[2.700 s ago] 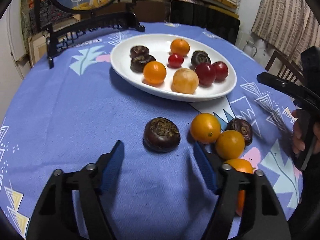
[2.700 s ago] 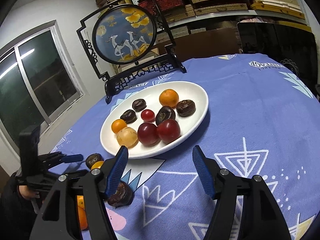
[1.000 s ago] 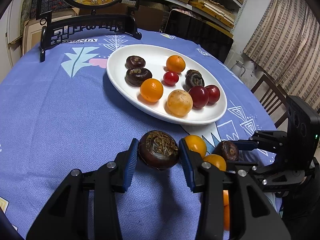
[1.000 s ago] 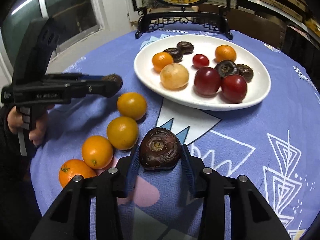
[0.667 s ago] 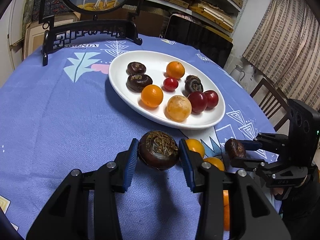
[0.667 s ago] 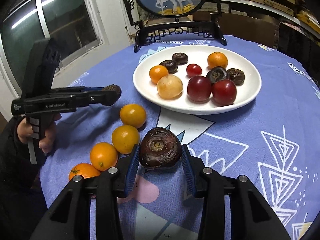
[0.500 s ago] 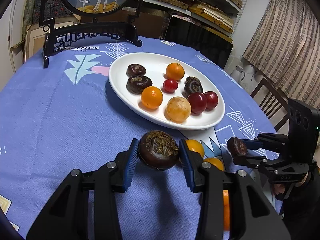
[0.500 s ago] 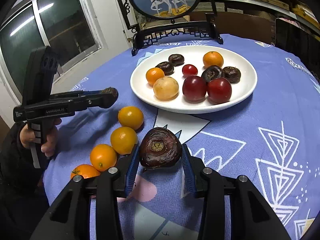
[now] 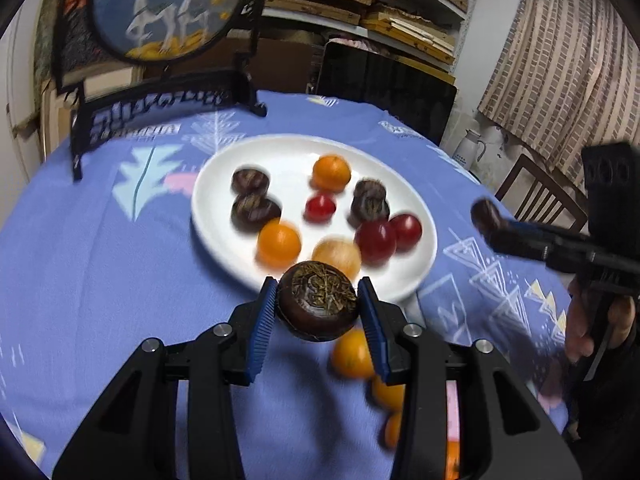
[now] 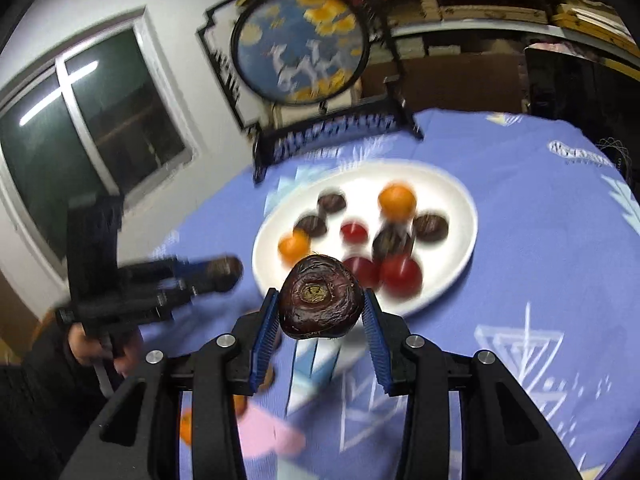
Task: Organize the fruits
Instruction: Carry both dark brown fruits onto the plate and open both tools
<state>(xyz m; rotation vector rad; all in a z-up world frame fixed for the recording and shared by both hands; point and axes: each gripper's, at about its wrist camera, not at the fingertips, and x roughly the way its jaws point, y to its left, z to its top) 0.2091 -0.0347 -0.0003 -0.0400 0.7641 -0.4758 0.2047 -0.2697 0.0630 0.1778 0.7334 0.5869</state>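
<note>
My left gripper [image 9: 318, 308] is shut on a dark brown water chestnut [image 9: 318, 306] and holds it in the air just short of the near rim of the white plate [image 9: 224, 168]. My right gripper [image 10: 318, 302] is shut on another dark brown water chestnut [image 10: 320, 298], also lifted, near the plate [image 10: 460, 256] edge. The plate holds several fruits: dark chestnuts, oranges, red fruits and one pale round fruit [image 9: 338, 252]. Each gripper shows in the other's view, the right one [image 9: 486, 218] and the left one [image 10: 224, 272].
Several orange fruits [image 9: 352, 354] lie on the blue patterned tablecloth [image 9: 100, 280] below my left gripper. A round framed picture on a black stand [image 9: 168, 8] stands behind the plate. A dark chair [image 9: 384, 88] and wooden chair [image 9: 532, 196] flank the table.
Both grippers have lifted their chestnuts and moved toward the plate. The views are now blurred by motion, and the plate sits closer under both grippers.
</note>
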